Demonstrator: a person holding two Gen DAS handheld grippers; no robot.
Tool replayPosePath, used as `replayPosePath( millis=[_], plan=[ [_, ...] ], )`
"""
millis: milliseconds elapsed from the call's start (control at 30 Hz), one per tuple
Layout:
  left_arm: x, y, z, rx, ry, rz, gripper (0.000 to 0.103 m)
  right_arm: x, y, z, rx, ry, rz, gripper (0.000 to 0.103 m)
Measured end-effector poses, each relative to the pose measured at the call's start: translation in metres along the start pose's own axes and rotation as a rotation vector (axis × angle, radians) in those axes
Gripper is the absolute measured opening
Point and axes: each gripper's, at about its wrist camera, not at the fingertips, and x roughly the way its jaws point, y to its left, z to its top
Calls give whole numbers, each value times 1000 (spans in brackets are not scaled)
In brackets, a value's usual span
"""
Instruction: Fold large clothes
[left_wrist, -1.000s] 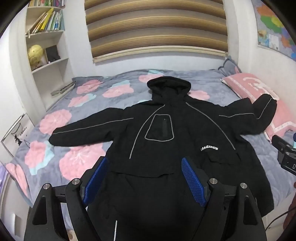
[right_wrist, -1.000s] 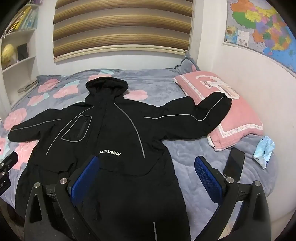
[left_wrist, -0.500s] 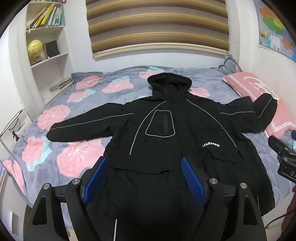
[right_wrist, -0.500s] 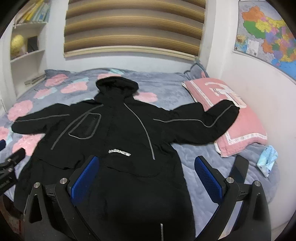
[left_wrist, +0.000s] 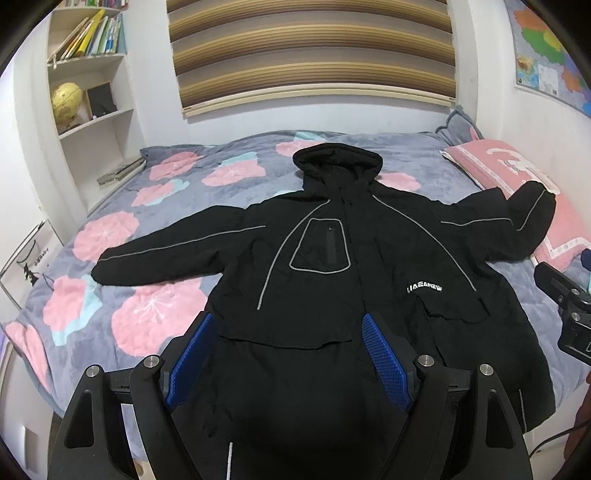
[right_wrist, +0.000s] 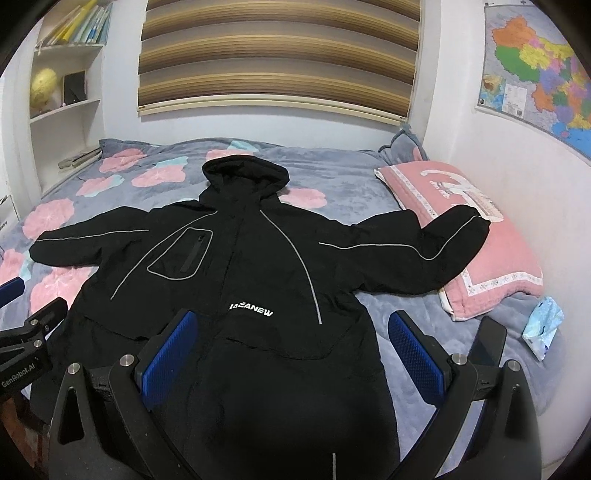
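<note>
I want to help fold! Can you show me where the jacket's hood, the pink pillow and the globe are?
hood (right_wrist: 245, 173): right wrist view, on the top middle of the hood.
pink pillow (right_wrist: 506, 258): right wrist view, on its bare pink middle.
globe (left_wrist: 66, 99): left wrist view, on the yellow ball.

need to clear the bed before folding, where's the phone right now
In the right wrist view, the phone lies on the grey blanket at the bed's right edge, below the pink pillow and left of the blue tissue pack.

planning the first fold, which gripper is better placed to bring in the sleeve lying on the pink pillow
Right. The right gripper is open and nearer the pillow side where that sleeve lies; the left gripper faces the jacket's other half.
</note>
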Motion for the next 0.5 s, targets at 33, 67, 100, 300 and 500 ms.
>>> replayPosePath(
  millis=[33, 67, 100, 300, 500],
  plan=[
    [1, -1, 0, 2, 1, -4, 82, 1, 1, 0, -3, 3, -2, 103],
    [1, -1, -1, 2, 1, -3, 82, 2, 2, 0, -6, 5, -3, 103],
    [2, -1, -1, 1, 1, -2, 82, 3, 3, 0, -9, 6, -4, 103],
    [3, 3, -2, -8, -16, -59, 82, 6, 12, -1, -56, 3, -50, 103],
    [6, 6, -3, -18, -20, -55, 82, 12, 20, -2, -76, 10, -54, 103]
  ],
)
